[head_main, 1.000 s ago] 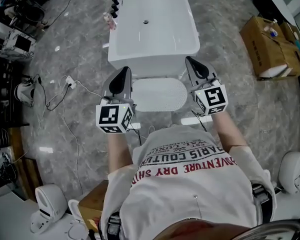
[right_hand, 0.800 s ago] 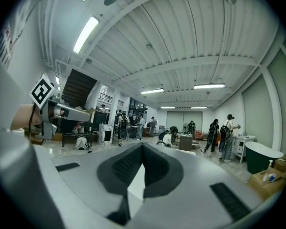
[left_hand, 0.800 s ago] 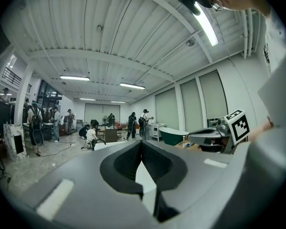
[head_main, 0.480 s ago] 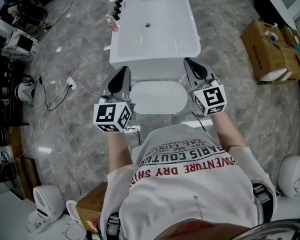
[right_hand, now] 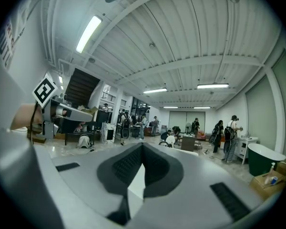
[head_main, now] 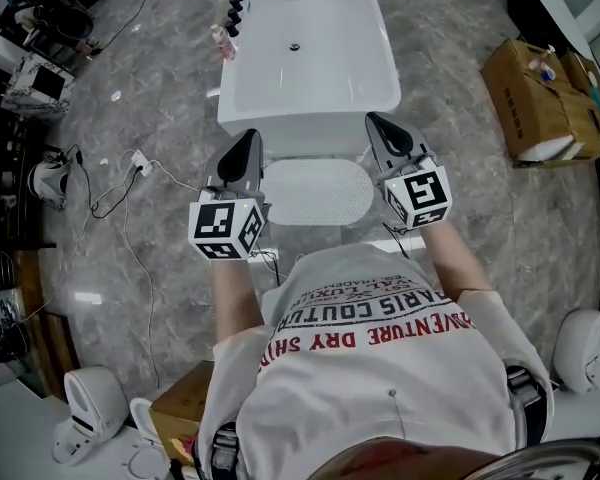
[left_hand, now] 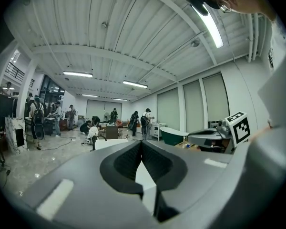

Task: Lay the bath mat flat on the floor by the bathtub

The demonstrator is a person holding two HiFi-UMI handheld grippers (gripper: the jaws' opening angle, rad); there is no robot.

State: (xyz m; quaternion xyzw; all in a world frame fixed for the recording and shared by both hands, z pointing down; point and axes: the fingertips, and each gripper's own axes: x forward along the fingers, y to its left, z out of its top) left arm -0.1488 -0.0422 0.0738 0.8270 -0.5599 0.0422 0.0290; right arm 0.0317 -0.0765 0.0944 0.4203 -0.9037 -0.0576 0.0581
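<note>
Head view: bath mat [head_main: 318, 190] flat on floor [head_main: 170, 88], just beside bathtub [head_main: 305, 58] end. Left gripper [head_main: 246, 140], right gripper [head_main: 378, 123] both clamped shut, empty, flanking mat. I judge laying done; next, check edges, back off.

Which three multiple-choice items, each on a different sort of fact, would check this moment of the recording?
1. Where is the bath mat?
A. Inside the bathtub
B. On the floor by the bathtub's near end
C. Draped over the bathtub's rim

2. What colour is the bath mat?
A. White
B. Black
C. Red

3. What state is the left gripper in?
A. Open wide
B. Shut on the bath mat
C. Shut, holding nothing

Answers:
1 B, the head view shows it flat on the floor below the tub.
2 A, it looks as pale as the tub.
3 C, the left gripper view shows the jaws together with nothing between them.
</note>
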